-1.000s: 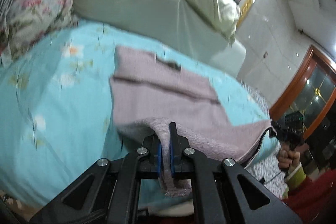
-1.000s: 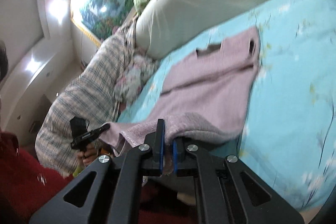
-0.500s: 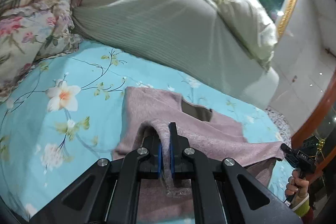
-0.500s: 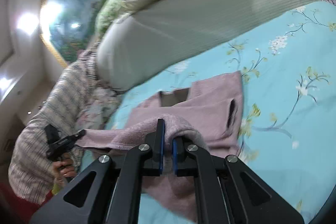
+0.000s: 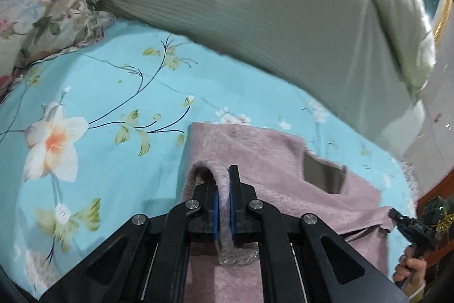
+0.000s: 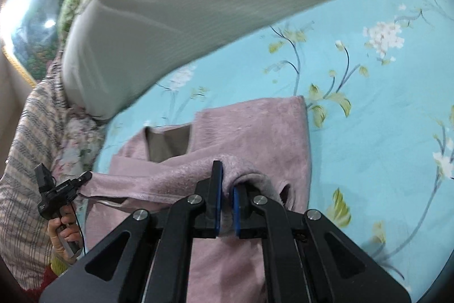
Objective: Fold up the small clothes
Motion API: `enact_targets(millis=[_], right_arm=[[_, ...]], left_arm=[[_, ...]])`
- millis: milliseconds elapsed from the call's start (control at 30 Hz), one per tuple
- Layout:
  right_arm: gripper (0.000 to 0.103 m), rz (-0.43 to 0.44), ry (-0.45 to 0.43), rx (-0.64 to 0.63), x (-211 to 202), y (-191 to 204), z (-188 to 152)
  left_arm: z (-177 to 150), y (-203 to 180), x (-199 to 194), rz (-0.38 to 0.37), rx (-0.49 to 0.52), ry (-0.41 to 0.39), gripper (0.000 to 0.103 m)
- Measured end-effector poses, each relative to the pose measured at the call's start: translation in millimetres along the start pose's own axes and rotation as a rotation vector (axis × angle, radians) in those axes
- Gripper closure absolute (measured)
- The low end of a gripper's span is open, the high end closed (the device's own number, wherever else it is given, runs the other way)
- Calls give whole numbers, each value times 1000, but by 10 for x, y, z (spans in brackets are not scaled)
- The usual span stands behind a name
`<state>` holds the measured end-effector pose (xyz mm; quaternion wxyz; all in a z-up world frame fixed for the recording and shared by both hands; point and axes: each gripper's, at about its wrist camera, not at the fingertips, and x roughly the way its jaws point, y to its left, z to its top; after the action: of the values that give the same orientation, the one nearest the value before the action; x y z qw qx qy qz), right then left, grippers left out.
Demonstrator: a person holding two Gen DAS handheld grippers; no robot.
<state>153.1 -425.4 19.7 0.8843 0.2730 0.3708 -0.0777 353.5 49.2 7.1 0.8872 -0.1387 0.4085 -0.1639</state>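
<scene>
The pink fleece garment point(image 5: 269, 169) lies on the turquoise floral bedsheet point(image 5: 113, 93), and its near hem is now carried forward over the body almost to the neck opening point(image 5: 323, 175), while a second ago this hem still hung near the edge of the bed. The left gripper point(image 5: 224, 200) is closed on one corner of the hem, and the right gripper point(image 6: 225, 198) is closed on the other corner, so the hem stretches between them above the lower layer. I judge that the bottom-to-top fold is nearly complete and the hem must only be laid down near the grey-green duvet point(image 5: 255, 4).
</scene>
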Motion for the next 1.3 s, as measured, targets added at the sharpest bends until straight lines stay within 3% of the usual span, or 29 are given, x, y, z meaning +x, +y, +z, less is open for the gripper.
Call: enact_targets(millis=[167,267,400,433,533,600,667,767,867,933,1067,1167,1267,1300], right_arm=[[94,15,48,83,154,-170,28],[94,54,24,104,9,-206,34],[93,69,-31,113,-289,-203,23],[93,78,-46,115,-354,-193,11],[92,45,-79,80,-526,-41,-88],[92,10,-116,-10,-620,179,-189],[92,-55,-170,-48,-700,281,-222],[91,-82,-218,57,-780,82,-100],[88,-32,-203,34,-866,118,-17],[88,18,-135,-98,-785,401,-96],[88,150,192,-279,-136,836,-474],[88,80,342,-395,385,968,-658],[91,24,411,-371,727,898,-525],[91,-18,398,-366,813,855,-414]], left_arm=[[-66,-89,387,95,74,60,98],[-133,-124,285,90,107,56,93],[-250,-191,-92,34,145,38,58],[-287,-220,-182,18,155,32,55],[-508,-387,-408,-59,217,60,55],[-713,-520,-434,-124,259,117,55],[-862,-630,-370,-133,299,167,55],[-1003,-707,-193,-115,324,227,55],[-1056,-679,-66,-122,306,291,56],[-1061,-690,2,-109,318,305,56],[-1053,-821,180,-91,360,329,55],[-994,-944,339,-47,423,337,55],[-800,-1039,504,-25,473,348,53],[-714,-1056,590,-18,478,360,53]])
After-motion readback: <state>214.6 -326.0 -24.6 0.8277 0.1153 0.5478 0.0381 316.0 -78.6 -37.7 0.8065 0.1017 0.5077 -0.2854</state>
